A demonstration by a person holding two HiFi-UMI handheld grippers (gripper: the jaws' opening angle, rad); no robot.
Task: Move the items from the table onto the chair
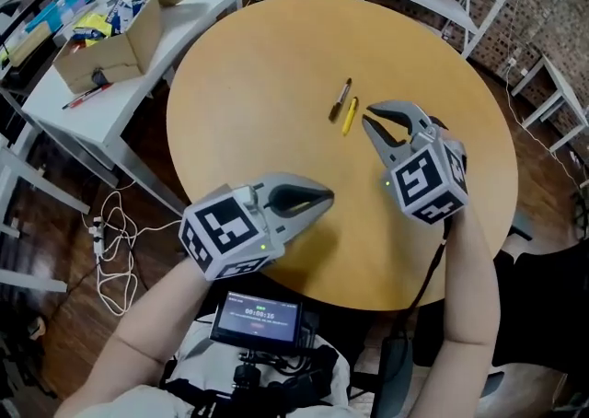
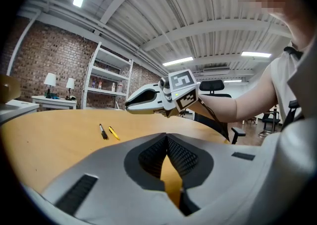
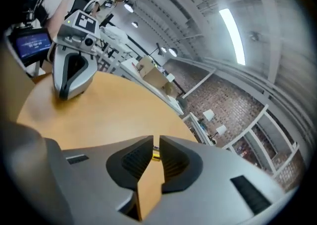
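Nearest to me, a small screen [image 1: 258,319] is glowing at the person's waist. Just past it, the left gripper [image 1: 327,197] is hovering low over the near part of the round wooden table [image 1: 258,85]. I am reading its jaws as clenched: in the left gripper view the tips are meeting, with nothing between them. Farther out on the right, the right gripper [image 1: 368,118] is pointing at the two pens. Its jaws are standing released, a narrow gap apart and gripping nothing. Through that gap in the right gripper view I am seeing the yellow pen [image 1: 350,116], which is lying on the table just beyond the tips. The black pen [image 1: 341,98] is lying just beside it on the far side. Beyond the table's left edge, an open cardboard box [image 1: 120,43] is sitting on a white desk [image 1: 74,103].
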